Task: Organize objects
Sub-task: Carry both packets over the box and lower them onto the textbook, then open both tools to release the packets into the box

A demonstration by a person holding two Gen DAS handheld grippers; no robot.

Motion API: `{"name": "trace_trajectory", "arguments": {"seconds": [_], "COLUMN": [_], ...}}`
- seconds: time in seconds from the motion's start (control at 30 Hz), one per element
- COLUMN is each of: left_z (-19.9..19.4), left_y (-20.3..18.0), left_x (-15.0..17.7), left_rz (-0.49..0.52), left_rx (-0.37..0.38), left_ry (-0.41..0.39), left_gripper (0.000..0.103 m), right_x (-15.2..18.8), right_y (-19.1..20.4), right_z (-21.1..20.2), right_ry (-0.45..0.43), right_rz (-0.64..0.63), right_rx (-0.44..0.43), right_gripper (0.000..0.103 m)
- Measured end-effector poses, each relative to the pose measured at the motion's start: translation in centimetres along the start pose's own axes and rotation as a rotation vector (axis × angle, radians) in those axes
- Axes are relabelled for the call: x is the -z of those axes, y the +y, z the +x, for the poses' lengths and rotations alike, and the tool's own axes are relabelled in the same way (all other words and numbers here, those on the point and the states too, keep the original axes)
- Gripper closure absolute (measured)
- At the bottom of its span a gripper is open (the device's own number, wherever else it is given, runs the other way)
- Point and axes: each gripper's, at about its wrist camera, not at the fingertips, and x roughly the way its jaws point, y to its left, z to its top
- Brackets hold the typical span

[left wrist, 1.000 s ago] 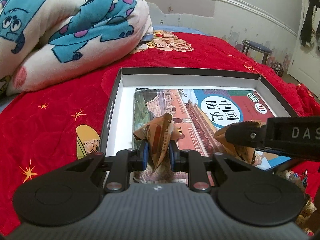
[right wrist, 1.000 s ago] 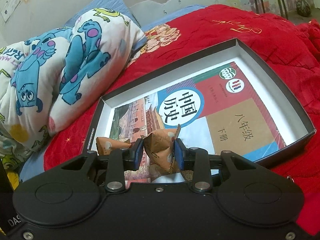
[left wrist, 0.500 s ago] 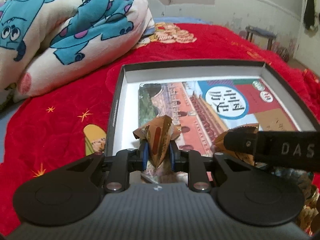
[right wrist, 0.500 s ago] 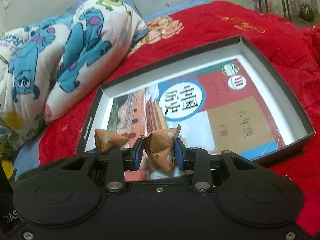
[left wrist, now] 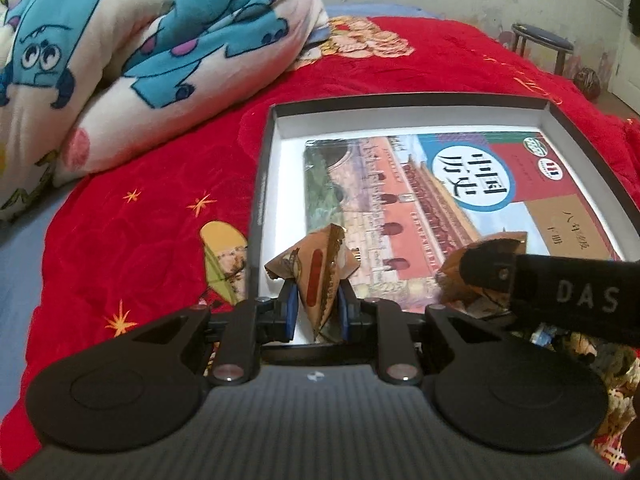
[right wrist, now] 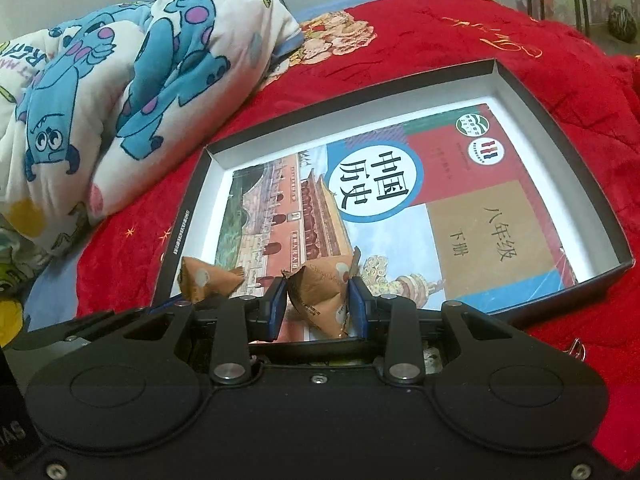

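A shallow black box (left wrist: 260, 184) with a white inside lies on the red bedspread and holds a Chinese history textbook (left wrist: 440, 200). The box rim (right wrist: 560, 152) and the book (right wrist: 400, 208) also show in the right wrist view. My left gripper (left wrist: 318, 306) is shut on a brown triangular snack packet (left wrist: 318, 276), held above the box's near left corner. My right gripper (right wrist: 318, 306) is shut on a second brown packet (right wrist: 320, 292) over the box's near edge. The right gripper's side shows in the left wrist view (left wrist: 560, 296), and the left packet shows in the right wrist view (right wrist: 208, 280).
A folded blue-monster blanket (left wrist: 120, 40) lies at the far left of the red bedspread (left wrist: 140, 240). A dark stool (left wrist: 540, 40) stands by the far wall. Some patterned clutter (left wrist: 600, 360) lies under the right gripper at the near right.
Both grippers, each with its packet, have risen and drawn back a little from the box. The box and book now sit further ahead in both views.
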Motion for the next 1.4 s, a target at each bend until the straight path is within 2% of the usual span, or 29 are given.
{"name": "trace_trajectory", "arguments": {"seconds": [0.43, 0.5, 0.53, 0.63, 0.77, 0.87, 0.97, 1.03, 1.23, 1.4], "left_z": [0.1, 0.1, 0.0, -0.4, -1.8, -3.0, -3.9, -4.4, -6.6, -8.7], "left_y": [0.5, 0.6, 0.7, 0.5, 0.2, 0.2, 0.5, 0.8, 1.8, 1.9], "left_x": [-0.2, -0.2, -0.2, -0.2, -0.3, -0.1, 0.1, 0.1, -0.3, -0.3], "left_rz": [-0.031, -0.038, -0.037, -0.012, 0.038, 0.071, 0.09, 0.082, 0.048, 0.05], "left_rx": [0.017, 0.021, 0.019, 0.023, 0.047, 0.046, 0.038, 0.044, 0.121, 0.255], "left_ry": [0.027, 0.031, 0.031, 0.024, -0.009, -0.05, -0.08, -0.09, -0.155, -0.209], "left_gripper": [0.075, 0.069, 0.058, 0.051, 0.035, 0.029, 0.027, 0.027, 0.025, 0.023], "right_x": [-0.2, -0.2, -0.2, -0.3, -0.3, -0.3, -0.4, -0.3, -1.0, -1.5], "right_y": [-0.3, -0.4, -0.5, -0.7, -0.9, -0.8, -0.9, -0.9, -0.5, -1.0], "right_z": [0.1, 0.1, 0.1, 0.1, 0.0, -0.4, -0.9, -1.4, -4.1, -8.1], "right_ry": [0.01, 0.013, 0.015, 0.026, 0.03, 0.027, 0.021, 0.008, -0.055, -0.143], "right_rz": [0.031, 0.038, 0.042, 0.054, 0.059, 0.065, 0.08, 0.09, 0.075, 0.08], "right_rx": [-0.021, -0.026, -0.029, -0.039, -0.044, -0.054, -0.081, -0.097, -0.113, -0.098], "right_gripper": [0.07, 0.07, 0.07, 0.069, 0.069, 0.067, 0.066, 0.062, 0.06, 0.056]}}
